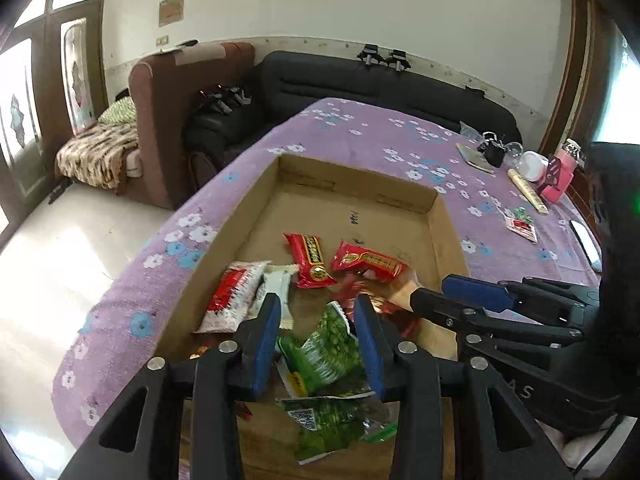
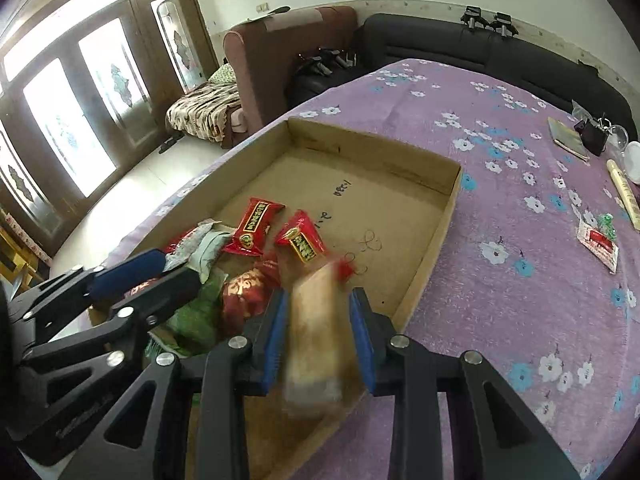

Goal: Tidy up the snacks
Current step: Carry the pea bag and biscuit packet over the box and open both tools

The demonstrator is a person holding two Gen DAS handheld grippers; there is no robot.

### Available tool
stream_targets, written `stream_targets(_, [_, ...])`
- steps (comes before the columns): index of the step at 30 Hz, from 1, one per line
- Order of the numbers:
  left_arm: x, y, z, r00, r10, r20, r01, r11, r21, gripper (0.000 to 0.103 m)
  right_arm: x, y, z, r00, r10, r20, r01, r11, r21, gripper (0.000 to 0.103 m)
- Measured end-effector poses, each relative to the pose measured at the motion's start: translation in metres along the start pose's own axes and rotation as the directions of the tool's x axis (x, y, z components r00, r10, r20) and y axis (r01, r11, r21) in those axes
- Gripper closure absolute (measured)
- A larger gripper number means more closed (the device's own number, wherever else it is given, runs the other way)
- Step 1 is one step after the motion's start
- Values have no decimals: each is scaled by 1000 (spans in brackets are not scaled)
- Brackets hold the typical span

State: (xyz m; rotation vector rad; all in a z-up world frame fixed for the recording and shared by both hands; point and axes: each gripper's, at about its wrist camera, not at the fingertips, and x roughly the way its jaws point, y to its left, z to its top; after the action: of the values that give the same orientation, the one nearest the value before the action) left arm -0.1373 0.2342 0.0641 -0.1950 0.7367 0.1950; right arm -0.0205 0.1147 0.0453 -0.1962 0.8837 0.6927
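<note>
Dropping the tan snack bar [image 2: 316, 332] into the cardboard tray [image 2: 448, 216] with the right gripper [image 2: 320, 320]
The bar is blurred between the blue pads, so you cannot tell if they still press it; let it fall inside the near corner, not over the rim. Your left gripper [image 1: 316, 332] stands open above the green packets [image 1: 328, 352]; keep both tools apart over the red packets [image 1: 310, 258]

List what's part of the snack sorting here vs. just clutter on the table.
Job:
- cardboard tray
- red snack packets
- green snack packets
- red-and-white packet
- white packet
- tan packet between the right gripper pads
- left gripper
- small packet on the cloth

Lying about:
- booklet
- cream tube
- pink box
- black padlock-like item
</note>
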Motion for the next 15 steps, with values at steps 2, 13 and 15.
stream_targets(2, [-4,1,1,999,26,21,-26,1000,0,46,1,1,0,1000,3,-1,-3,1000,1,72])
stream_targets(13, [-39,-7,7,988,84,128,-88,996,24,30,-22,-2,2,998,24,52,-26,999,24,71])
stream_targets(15, [-44,-12,7,987,84,137,-90,995,34,29,-30,-8,0,998,23,64,-25,999,37,70])
